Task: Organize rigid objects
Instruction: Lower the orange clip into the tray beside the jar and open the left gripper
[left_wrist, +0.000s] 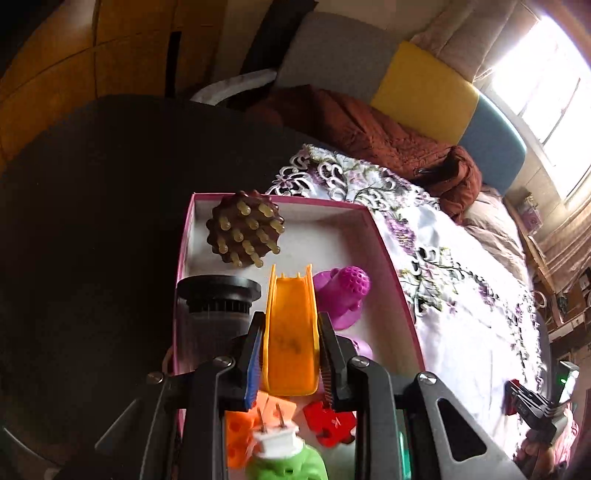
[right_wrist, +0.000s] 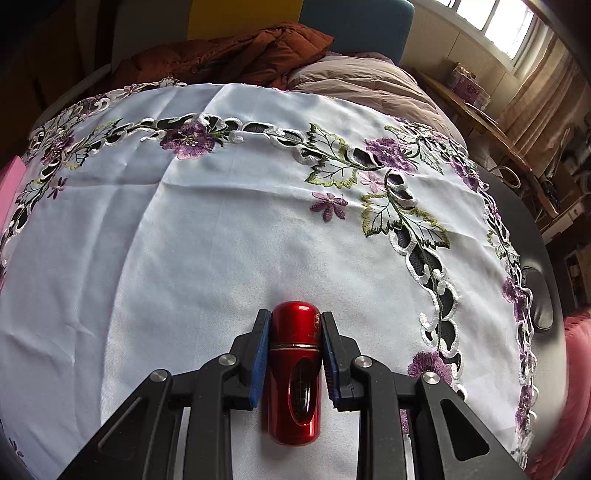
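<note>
The left gripper has its jaws clenched on an orange slide above the pink box, which holds a brown spiky ball at 11 o'clock, a black cylinder at 9 and a purple toy at 3. The right gripper grasps a red capsule over the white cloth on the tabletop.

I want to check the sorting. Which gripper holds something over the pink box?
The left gripper, shut on the orange slide above the pink box. The right gripper holds a red capsule over the tablecloth.
</note>
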